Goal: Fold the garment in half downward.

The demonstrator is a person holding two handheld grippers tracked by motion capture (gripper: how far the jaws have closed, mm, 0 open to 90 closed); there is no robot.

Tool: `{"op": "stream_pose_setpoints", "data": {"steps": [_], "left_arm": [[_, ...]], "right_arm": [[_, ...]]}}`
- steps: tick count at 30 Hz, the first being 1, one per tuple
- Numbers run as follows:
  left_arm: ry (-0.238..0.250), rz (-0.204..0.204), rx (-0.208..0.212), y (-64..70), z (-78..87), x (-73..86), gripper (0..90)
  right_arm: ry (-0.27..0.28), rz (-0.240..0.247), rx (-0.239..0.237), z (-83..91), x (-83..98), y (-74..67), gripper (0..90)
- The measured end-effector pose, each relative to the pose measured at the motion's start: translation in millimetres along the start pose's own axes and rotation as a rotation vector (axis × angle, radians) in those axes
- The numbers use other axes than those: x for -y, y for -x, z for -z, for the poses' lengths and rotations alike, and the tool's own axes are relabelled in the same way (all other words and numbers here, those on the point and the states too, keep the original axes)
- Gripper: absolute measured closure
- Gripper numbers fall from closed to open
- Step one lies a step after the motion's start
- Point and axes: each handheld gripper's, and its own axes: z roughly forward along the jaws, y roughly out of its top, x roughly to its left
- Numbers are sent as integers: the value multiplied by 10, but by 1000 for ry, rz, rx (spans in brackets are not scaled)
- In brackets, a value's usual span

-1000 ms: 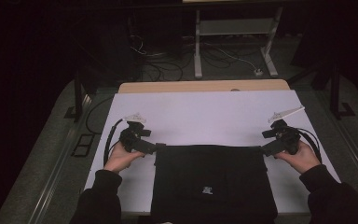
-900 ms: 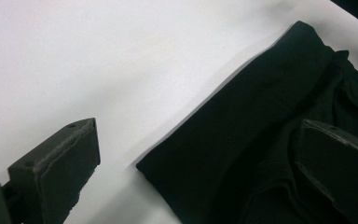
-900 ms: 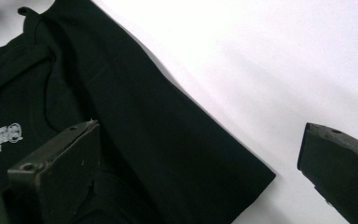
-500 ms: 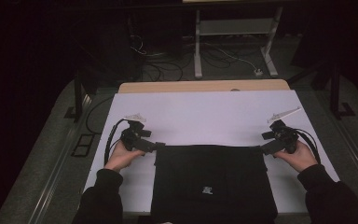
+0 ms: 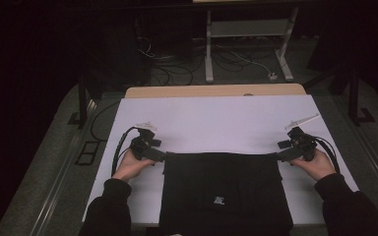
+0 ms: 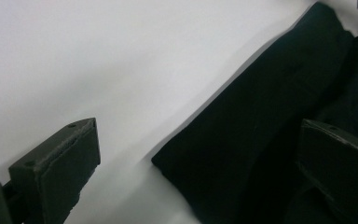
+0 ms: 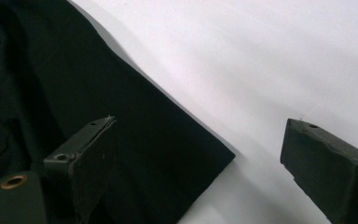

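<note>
We've got each claw at a far corner of the black garment — left claw and right claw both spread, the right's jaws just closing in, corner cloth between, unpinched.

Black garment near edge cut off at frame bottom; small logo illegible.

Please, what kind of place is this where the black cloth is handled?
It looks like a lab or recording workroom rather than a home. A black garment lies on a plain white board set on a table. Behind it, loose cables run over a grey floor beside a metal frame stand, and the surroundings are dark.
</note>
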Motion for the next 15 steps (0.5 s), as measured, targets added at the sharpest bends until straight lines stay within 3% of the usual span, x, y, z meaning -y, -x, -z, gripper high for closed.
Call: {"op": "stream_pose_setpoints", "data": {"steps": [11, 15], "left_arm": [[17, 25, -6, -74, 5, 57, 5], [20, 40, 2, -111, 14, 77, 54]], "right_arm": [[-27, -6, 16, -50, 69, 89, 143], [-18, 3, 10, -26, 75, 92, 230]]}}
